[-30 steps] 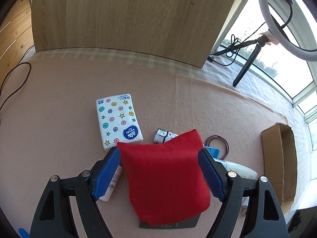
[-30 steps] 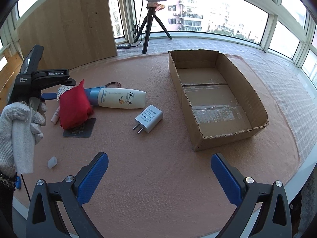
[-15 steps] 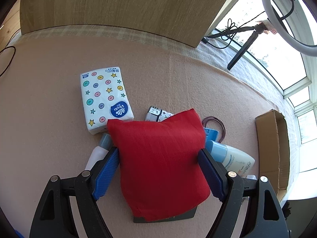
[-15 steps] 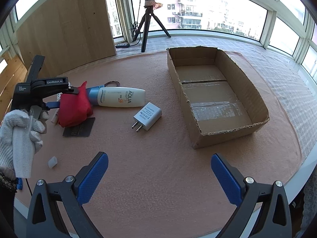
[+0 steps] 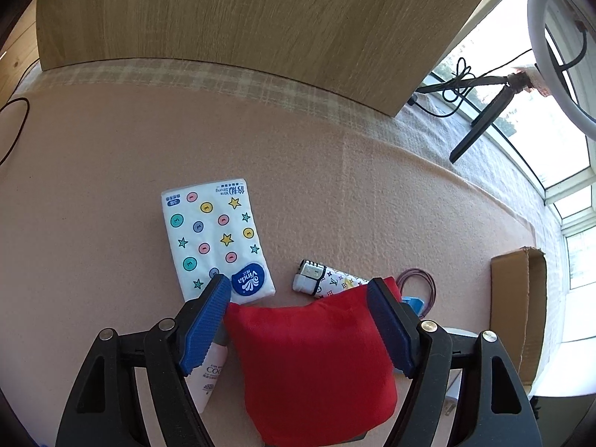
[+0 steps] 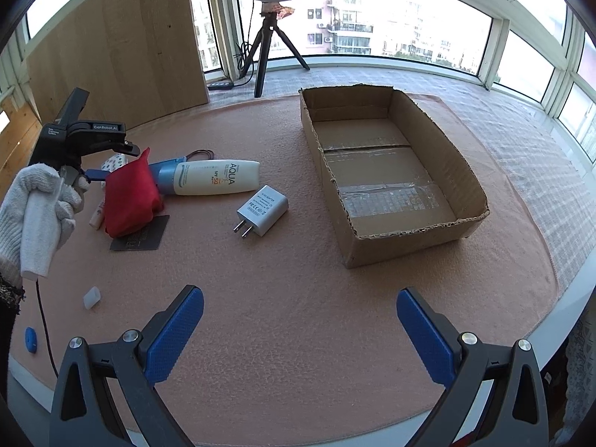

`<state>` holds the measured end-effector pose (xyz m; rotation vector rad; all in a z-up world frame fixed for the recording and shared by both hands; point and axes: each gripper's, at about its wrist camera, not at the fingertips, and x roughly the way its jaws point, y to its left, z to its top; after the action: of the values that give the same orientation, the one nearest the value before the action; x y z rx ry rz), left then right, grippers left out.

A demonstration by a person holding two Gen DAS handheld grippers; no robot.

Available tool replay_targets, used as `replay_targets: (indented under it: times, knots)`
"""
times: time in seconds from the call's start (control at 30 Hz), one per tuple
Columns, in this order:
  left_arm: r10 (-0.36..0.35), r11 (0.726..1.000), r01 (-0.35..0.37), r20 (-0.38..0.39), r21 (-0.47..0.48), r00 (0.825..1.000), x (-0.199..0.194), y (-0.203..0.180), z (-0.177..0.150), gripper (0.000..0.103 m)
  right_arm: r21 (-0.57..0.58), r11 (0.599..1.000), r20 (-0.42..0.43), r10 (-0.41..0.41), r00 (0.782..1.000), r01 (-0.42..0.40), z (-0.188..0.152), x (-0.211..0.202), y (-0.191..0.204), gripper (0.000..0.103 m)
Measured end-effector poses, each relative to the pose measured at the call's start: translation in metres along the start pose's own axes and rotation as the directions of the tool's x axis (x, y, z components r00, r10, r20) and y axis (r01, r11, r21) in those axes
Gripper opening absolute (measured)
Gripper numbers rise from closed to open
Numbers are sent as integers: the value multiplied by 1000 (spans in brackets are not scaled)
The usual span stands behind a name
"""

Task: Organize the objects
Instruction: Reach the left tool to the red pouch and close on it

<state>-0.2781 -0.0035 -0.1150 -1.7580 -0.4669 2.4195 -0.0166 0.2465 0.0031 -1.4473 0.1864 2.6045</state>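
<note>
Just beside the tissue pack, on the side toward the cardboard box, the left tool has its two blue pads pressed against the flanks of the red pouch, and over the last second the pouch has come up off the desk: a moment ago it lay flat over the dark card, while now the right wrist view shows it hanging upright between the pads with only its lower edge near the card. By my reading the grasp has taken and the carry to the box, which stands well apart from the tissue pack and looks empty, can begin. The pouch is soft red cloth, plump like a small cushion, bulging below the pads, so it may sag or slip if the grip is shallow. The patterned lighter and the sunscreen bottle lie close behind it, between the tissue pack and the box, with the white charger nearer the box. The right tool hangs over bare desk with its pads wide apart, holding nothing.
</note>
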Motion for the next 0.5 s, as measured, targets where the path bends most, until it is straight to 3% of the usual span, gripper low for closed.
replay_targets:
  times: [0.13, 0.27, 0.5]
  knots:
    - [9, 999, -8, -18, 45, 1000, 2, -6, -13, 78, -6, 1000, -4, 14, 1000, -14, 0, 2, 3, 102]
    - [-19, 997, 24, -65, 68, 998, 10, -12, -30, 78, -25, 999, 0, 30, 1000, -30, 1, 3, 11, 102]
    - [-74, 995, 79, -81, 66, 994, 1, -18, -61, 75, -28, 999, 4, 45, 999, -44, 4, 5, 14, 102]
